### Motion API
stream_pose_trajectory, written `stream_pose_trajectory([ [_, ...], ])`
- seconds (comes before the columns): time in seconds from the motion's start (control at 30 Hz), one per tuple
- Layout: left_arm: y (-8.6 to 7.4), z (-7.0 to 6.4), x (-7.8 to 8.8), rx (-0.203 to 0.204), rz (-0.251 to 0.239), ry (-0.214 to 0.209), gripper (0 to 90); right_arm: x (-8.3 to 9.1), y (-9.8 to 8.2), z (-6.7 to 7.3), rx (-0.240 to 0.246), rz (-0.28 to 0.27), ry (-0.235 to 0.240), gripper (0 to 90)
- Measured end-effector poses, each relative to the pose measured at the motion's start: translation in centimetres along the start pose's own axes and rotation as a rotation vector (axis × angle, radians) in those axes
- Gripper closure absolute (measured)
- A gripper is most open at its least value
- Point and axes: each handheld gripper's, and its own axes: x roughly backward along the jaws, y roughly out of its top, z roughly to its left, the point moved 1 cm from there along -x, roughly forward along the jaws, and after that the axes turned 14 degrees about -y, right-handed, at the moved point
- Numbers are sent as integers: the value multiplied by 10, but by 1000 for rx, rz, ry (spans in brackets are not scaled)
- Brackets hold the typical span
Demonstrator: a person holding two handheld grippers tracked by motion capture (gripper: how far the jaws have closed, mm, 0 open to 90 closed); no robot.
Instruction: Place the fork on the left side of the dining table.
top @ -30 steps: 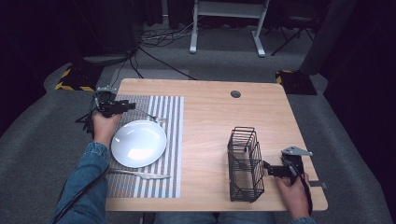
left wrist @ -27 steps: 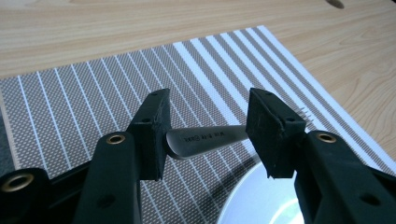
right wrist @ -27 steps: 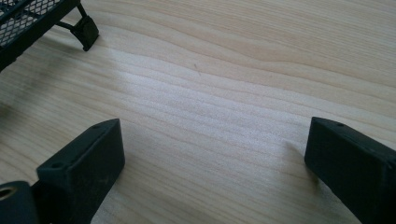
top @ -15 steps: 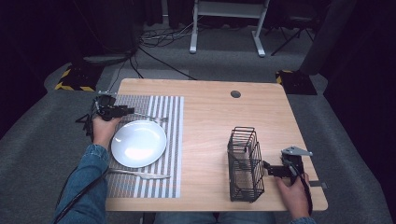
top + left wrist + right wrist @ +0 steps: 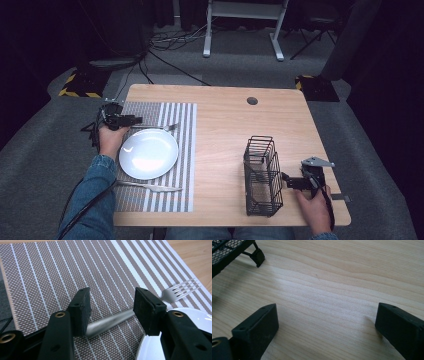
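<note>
At the mat's far left corner: the left gripper (image 5: 111,312) sits low over the striped placemat (image 5: 75,267), jaws parted around the handle of the fork (image 5: 117,320); a gap shows at each pad, so it is released, not clamped.
Fork position: it lies flat on the mat just beyond the plate (image 5: 148,153), tines (image 5: 186,288) pointing toward the table's middle, handle between the jaws.
Why so held: straddling the handle end rather than the tines probably gives the pads a thicker, rounder section to bear on; whether a grasp is starting or ending I cannot tell.
Fork material: brushed metal, rounded handle, flat four-pronged head.
Mat texture: woven mesh, brown with white stripes that widen toward one side.
Plate: white, glossy, round, its rim touching or just beside the right-hand pad in the left gripper view.
Knife (image 5: 150,186): metal, on the mat's near edge, beside the plate.
Right gripper (image 5: 324,325): jaws wide apart, holding nothing, over bare pale wood grain of the table (image 5: 225,125).
Wire basket (image 5: 262,175): black, upright, just beside that gripper, likely parked within reach.
</note>
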Motion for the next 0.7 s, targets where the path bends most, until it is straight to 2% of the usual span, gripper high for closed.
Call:
stream_pose_trajectory([
  [0.23,2,-4,1,-12,-6,4,481,0,0,0,0,0,0,47],
  [0.37,4,-9,2,-32,-13,2,478,0,0,0,0,0,0,47],
  [0.57,11,-25,6,-78,-29,-3,473,0,0,0,0,0,0,47],
  [0.6,15,-33,9,-102,-33,-6,472,0,0,0,0,0,0,47],
  [0.7,17,-39,10,-123,-31,-1,470,0,0,0,0,0,0,47],
])
